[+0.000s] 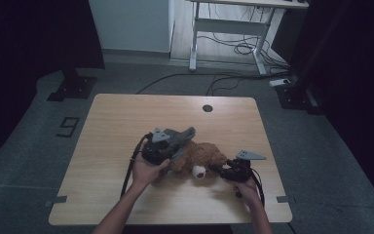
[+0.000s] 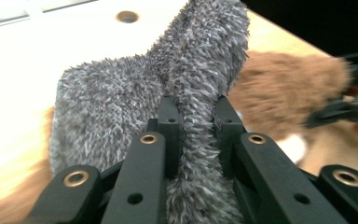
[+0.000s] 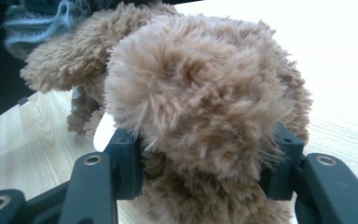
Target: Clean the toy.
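A brown plush toy [image 1: 202, 157] lies on the wooden table [image 1: 126, 117], a little right of its middle. My left gripper [image 1: 175, 146] is shut on a grey fuzzy cloth [image 1: 181, 135], which hangs over the toy's left side. Along that gripper's own jaws, the cloth [image 2: 186, 93] is pinched between the black pads [image 2: 170, 126], with the plush toy [image 2: 284, 88] blurred behind. My right gripper [image 1: 220, 169] is shut on the toy's right end. Its jaws press on both sides of a fluffy brown lobe [image 3: 200, 102].
The table has a round cable hole [image 1: 207, 108] near its far edge. A white desk frame [image 1: 224, 34] with loose cables on the floor stands beyond the table. Dark stands sit at the far left [image 1: 73, 83] and far right [image 1: 297, 92].
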`<move>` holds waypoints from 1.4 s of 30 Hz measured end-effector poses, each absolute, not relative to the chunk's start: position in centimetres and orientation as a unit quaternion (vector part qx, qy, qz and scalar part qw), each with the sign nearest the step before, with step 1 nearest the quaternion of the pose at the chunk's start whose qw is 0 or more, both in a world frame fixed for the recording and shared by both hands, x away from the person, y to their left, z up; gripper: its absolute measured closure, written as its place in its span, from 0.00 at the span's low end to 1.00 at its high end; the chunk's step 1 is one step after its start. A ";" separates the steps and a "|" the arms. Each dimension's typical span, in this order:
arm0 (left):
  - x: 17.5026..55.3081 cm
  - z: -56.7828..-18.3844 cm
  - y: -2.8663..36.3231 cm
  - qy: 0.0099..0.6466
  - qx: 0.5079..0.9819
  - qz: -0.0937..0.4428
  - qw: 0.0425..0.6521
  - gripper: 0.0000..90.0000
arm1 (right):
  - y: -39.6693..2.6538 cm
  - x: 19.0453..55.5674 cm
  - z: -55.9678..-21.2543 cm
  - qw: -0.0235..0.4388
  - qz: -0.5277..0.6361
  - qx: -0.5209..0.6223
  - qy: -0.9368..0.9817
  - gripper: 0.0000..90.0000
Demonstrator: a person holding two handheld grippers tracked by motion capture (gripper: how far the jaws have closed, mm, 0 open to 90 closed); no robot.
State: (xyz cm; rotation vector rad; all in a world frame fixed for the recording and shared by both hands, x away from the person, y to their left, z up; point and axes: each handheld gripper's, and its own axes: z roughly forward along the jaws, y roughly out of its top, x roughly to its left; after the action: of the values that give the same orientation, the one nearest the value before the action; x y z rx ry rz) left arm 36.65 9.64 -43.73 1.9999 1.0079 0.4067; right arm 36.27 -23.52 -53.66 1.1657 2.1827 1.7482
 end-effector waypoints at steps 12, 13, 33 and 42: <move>36.3 -46.2 16.7 0.457 0.767 0.157 0.422 0.86 | -23.5 36.3 -53.7 0.056 0.578 0.385 0.717 0.48; 36.1 -46.5 17.2 0.460 0.765 0.156 0.422 0.86 | -23.5 36.2 -53.7 0.057 0.577 0.385 0.718 0.48; 36.3 -44.0 17.3 0.451 0.755 0.171 0.445 0.86 | -23.4 36.3 -53.7 0.058 0.578 0.386 0.717 0.49; 39.6 -42.2 9.7 0.403 0.789 0.149 0.439 0.86 | -23.3 36.1 -53.6 0.060 0.572 0.381 0.724 0.49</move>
State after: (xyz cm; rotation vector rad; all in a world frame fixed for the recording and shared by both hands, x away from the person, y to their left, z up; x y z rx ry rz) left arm 39.62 9.74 -42.16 1.9603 1.0014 0.3709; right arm 36.05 -23.34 -53.59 1.1529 2.1908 1.7310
